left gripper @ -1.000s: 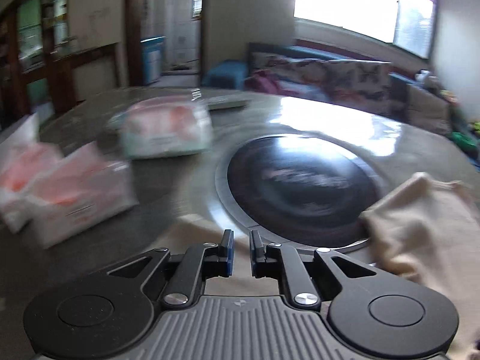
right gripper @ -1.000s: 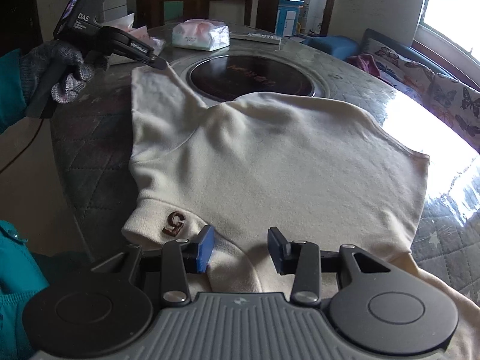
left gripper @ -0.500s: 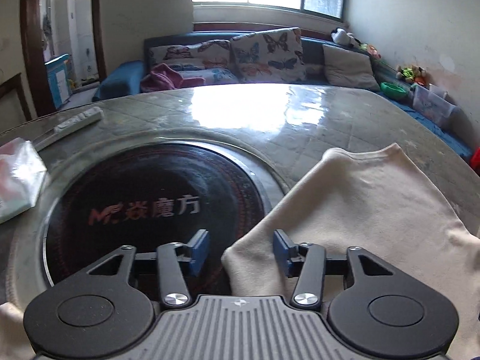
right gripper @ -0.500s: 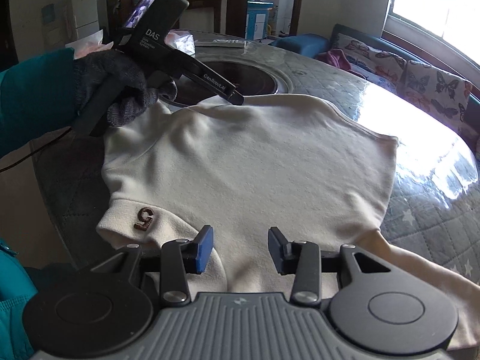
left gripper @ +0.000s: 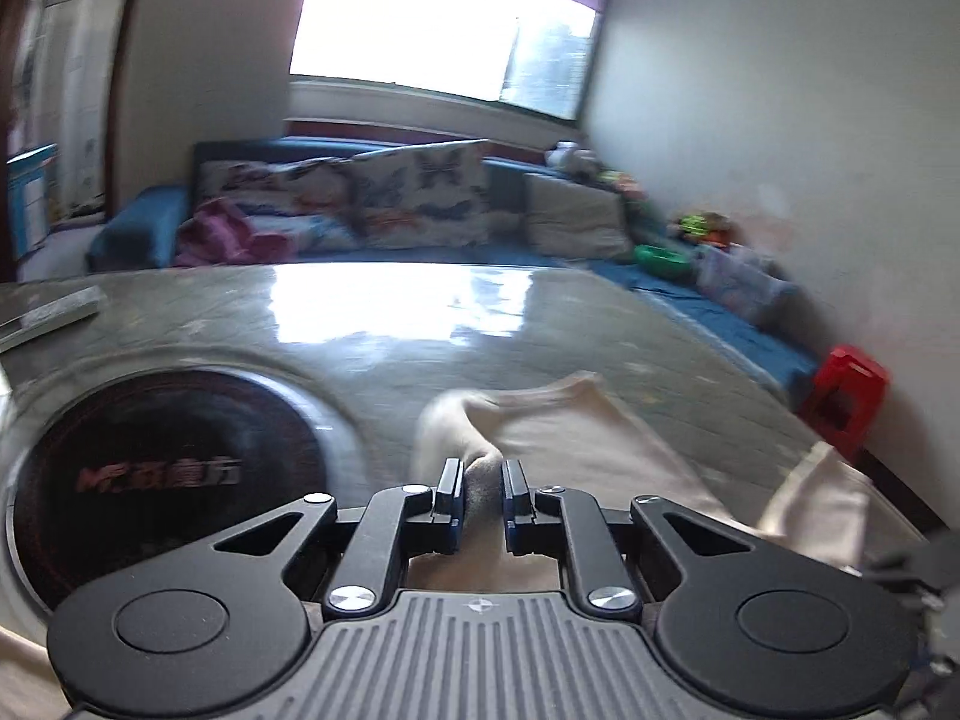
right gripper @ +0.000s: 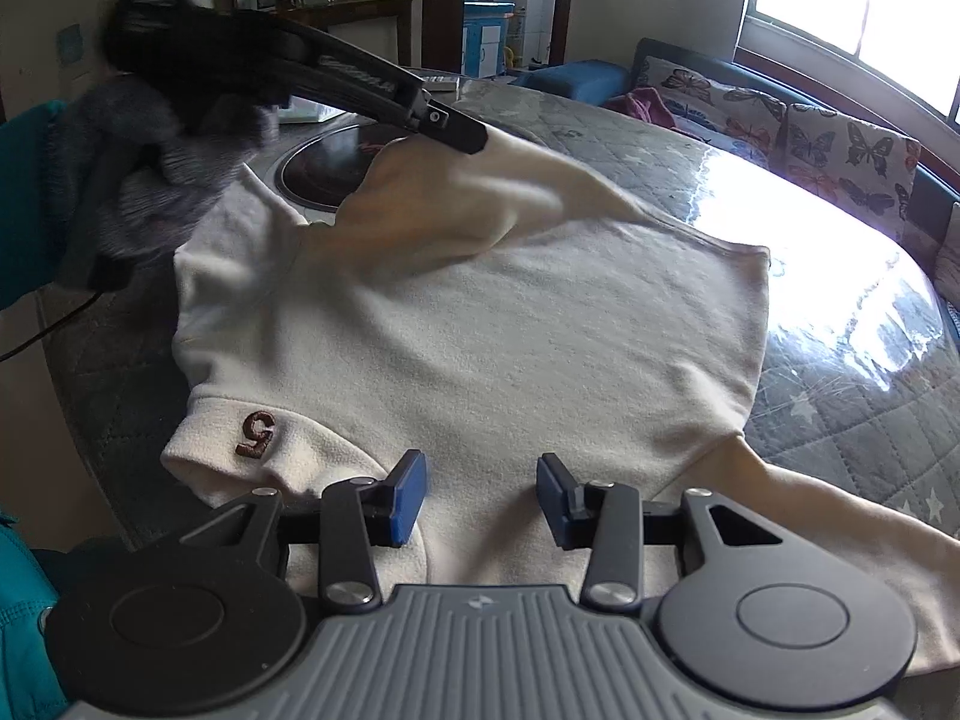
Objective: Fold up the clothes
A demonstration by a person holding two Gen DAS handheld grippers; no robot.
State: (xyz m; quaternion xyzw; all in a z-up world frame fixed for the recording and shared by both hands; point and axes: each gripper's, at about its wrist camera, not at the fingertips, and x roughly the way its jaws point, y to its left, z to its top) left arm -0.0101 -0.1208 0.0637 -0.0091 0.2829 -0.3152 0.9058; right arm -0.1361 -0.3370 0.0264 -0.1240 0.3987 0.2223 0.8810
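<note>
A cream sweatshirt [right gripper: 510, 336] with a brown number patch [right gripper: 257, 433] on its collar lies flat on the round table [right gripper: 852, 420]. My left gripper [left gripper: 482, 492] is shut on a fold of the sweatshirt [left gripper: 576, 432] and holds it lifted. It also shows in the right wrist view [right gripper: 465, 135], raising the far left sleeve over the body of the garment. My right gripper [right gripper: 479, 495] is open and empty, low over the collar end.
A black round hob [left gripper: 162, 468] is set in the table's middle. A remote [left gripper: 48, 315] lies at the far left. A sofa [left gripper: 372, 210] with cushions stands behind the table, and a red stool [left gripper: 849, 396] is at the right.
My left gripper has closed on the sweatshirt's sleeve and lifted it up and over toward the body. My right gripper has stayed open near the collar.
</note>
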